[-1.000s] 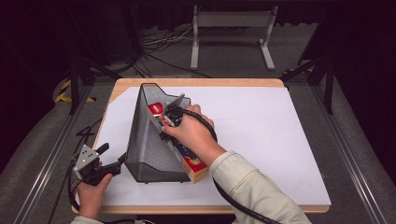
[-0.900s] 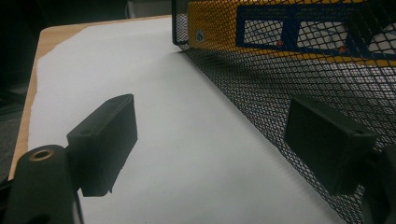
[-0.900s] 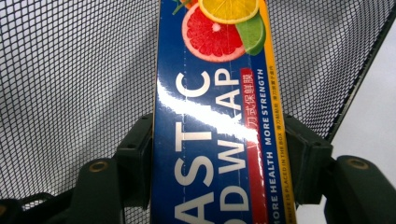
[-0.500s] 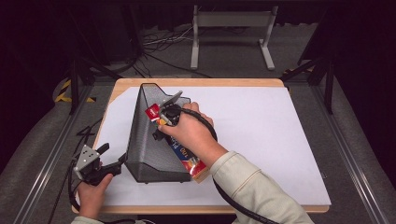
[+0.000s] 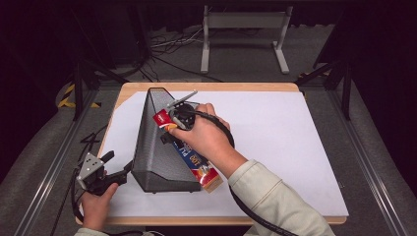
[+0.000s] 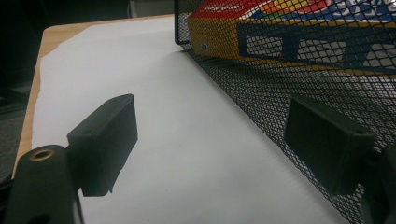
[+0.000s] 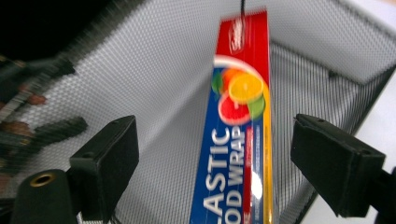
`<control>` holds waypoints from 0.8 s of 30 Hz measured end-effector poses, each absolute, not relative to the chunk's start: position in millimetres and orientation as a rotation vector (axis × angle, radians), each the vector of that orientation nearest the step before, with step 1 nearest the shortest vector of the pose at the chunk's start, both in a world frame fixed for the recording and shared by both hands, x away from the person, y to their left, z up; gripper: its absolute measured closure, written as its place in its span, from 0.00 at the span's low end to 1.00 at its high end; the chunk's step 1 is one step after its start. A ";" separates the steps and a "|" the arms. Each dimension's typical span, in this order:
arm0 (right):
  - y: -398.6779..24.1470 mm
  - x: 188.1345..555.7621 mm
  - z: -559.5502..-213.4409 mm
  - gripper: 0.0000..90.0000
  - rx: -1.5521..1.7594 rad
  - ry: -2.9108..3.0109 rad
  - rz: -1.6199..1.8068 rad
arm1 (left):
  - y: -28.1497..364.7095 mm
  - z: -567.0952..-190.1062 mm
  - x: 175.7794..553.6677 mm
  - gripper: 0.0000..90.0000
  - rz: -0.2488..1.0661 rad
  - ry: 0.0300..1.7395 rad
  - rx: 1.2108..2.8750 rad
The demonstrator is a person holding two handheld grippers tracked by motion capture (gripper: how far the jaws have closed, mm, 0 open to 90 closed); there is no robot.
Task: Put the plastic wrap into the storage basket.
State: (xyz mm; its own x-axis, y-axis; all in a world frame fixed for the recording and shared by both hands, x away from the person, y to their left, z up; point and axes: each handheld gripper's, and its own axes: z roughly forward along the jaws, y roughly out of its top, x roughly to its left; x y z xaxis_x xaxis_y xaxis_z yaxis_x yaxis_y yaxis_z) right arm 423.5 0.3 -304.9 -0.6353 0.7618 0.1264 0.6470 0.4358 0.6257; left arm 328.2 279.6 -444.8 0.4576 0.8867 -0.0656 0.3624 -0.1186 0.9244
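Observation:
A black mesh basket point(image 5: 152, 152) lies on its side on the white sheet point(image 5: 275, 142). A long plastic wrap box point(image 5: 199, 164) rests in it, its near end sticking out toward the table's front. My right gripper point(image 5: 167, 130) hovers over the box's red far end. In the right gripper view my right gripper point(image 7: 215, 126) has just been opening; the box point(image 7: 238, 140) lies between the wide jaws, touching neither, on the basket's mesh point(image 7: 154, 93). My left gripper point(image 5: 120, 164) stands open at the basket's near left corner. In its own view my left gripper point(image 6: 210, 112) holds nothing, one jaw close to the mesh wall point(image 6: 261, 88).
The white sheet covers most of the wooden table point(image 5: 206, 87); its right half is bare paper. A metal stand point(image 5: 243, 37) and cables lie on the floor beyond the far edge. Rails run along both sides of the table.
My right gripper's jaws have opened off the box and the hand has lifted slightly. The box stays in the basket. My left gripper has kept its place.

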 end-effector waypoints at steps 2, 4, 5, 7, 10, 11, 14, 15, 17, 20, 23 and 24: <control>-2.4 422.0 -302.6 0.18 1.216 2.502 1.014 | 279.6 -444.7 328.4 0.20 0.649 1.081 1.701; -6.1 419.9 -299.9 0.18 1.166 2.490 1.072 | 279.4 -444.5 328.3 0.20 0.648 1.082 1.694; -7.7 418.4 -298.4 0.18 1.145 2.477 1.097 | 279.4 -444.5 328.3 0.20 0.648 1.082 1.694; -11.4 414.8 -295.7 0.18 1.107 2.462 1.141 | 279.4 -444.5 328.4 0.20 0.648 1.083 1.693; -16.3 411.0 -293.2 0.18 1.064 2.444 1.185 | 278.6 -444.1 329.0 0.20 0.645 1.083 1.690; -18.4 409.7 -292.1 0.18 1.052 2.435 1.197 | 278.3 -444.0 329.2 0.20 0.647 1.080 1.692; -26.1 406.9 -289.1 0.18 1.029 2.415 1.233 | 277.3 -444.2 330.1 0.20 0.645 1.079 1.697; -29.1 406.1 -287.7 0.18 1.023 2.410 1.244 | 277.2 -444.2 330.4 0.20 0.645 1.077 1.699; -35.0 404.7 -285.3 0.18 1.020 2.415 1.245 | 276.9 -444.3 330.7 0.20 0.644 1.079 1.698; -45.0 402.6 -281.1 0.18 1.015 2.399 1.254 | 277.4 -444.4 331.3 0.20 0.646 1.076 1.704; -55.8 399.0 -276.0 0.18 1.010 2.383 1.271 | 277.1 -444.5 331.2 0.20 0.645 1.079 1.702; -58.9 398.2 -275.0 0.18 1.007 2.381 1.275 | 277.0 -444.4 331.0 0.20 0.645 1.080 1.702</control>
